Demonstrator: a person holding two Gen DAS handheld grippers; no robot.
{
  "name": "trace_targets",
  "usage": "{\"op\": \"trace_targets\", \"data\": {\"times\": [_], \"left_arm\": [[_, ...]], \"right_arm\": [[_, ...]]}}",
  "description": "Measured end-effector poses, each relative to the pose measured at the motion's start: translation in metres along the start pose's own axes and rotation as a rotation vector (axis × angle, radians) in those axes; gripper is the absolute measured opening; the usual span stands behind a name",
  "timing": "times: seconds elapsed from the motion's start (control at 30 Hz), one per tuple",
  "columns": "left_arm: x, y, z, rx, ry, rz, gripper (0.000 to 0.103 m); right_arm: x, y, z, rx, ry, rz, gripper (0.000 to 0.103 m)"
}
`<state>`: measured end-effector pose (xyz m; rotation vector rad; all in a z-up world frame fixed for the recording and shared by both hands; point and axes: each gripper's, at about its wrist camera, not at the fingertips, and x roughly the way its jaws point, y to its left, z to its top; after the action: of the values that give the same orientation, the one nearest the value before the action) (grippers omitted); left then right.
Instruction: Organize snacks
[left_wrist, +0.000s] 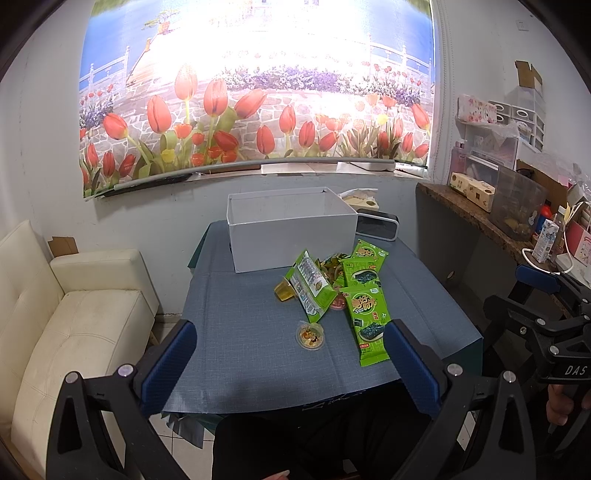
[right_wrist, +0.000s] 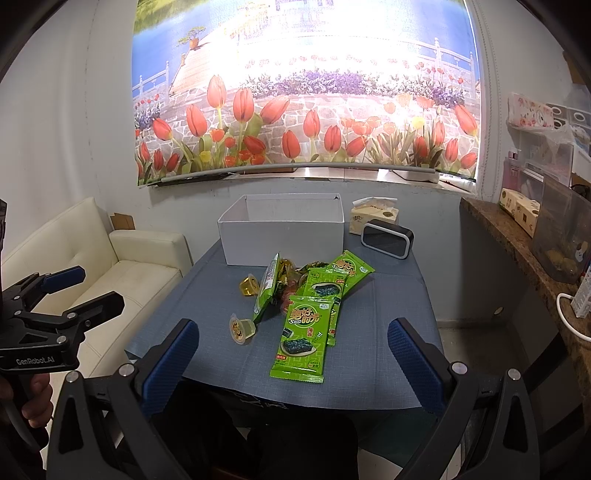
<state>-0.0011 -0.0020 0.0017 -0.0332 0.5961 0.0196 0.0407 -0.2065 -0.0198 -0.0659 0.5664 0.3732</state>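
Observation:
Several green seaweed snack packs (left_wrist: 364, 291) (right_wrist: 314, 302) lie in a heap mid-table, one near pack (right_wrist: 301, 341) flat toward me. A yellow jelly cup (left_wrist: 286, 288) (right_wrist: 248, 286) sits left of the heap and another jelly cup (left_wrist: 311, 335) (right_wrist: 242, 328) lies nearer me. An open white box (left_wrist: 291, 230) (right_wrist: 282, 230) stands behind them; its inside is hidden. My left gripper (left_wrist: 291, 360) is open and empty, held back at the near table edge. My right gripper (right_wrist: 291, 356) is open and empty, also at the near edge.
The table (left_wrist: 240, 314) has a blue-grey cloth. A black clock (left_wrist: 376, 224) (right_wrist: 386, 237) and a tissue pack (right_wrist: 373, 218) stand right of the box. A cream sofa (left_wrist: 74, 314) is on the left, a cluttered stone shelf (left_wrist: 480, 218) on the right.

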Motion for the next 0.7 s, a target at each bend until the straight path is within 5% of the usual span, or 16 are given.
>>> {"op": "trace_targets", "data": {"times": [0.7], "left_arm": [[-0.0001, -0.0001, -0.0005, 0.001, -0.001, 0.001, 0.103]], "right_arm": [[0.0006, -0.0002, -0.0011, 0.004, 0.004, 0.002, 0.103]]}}
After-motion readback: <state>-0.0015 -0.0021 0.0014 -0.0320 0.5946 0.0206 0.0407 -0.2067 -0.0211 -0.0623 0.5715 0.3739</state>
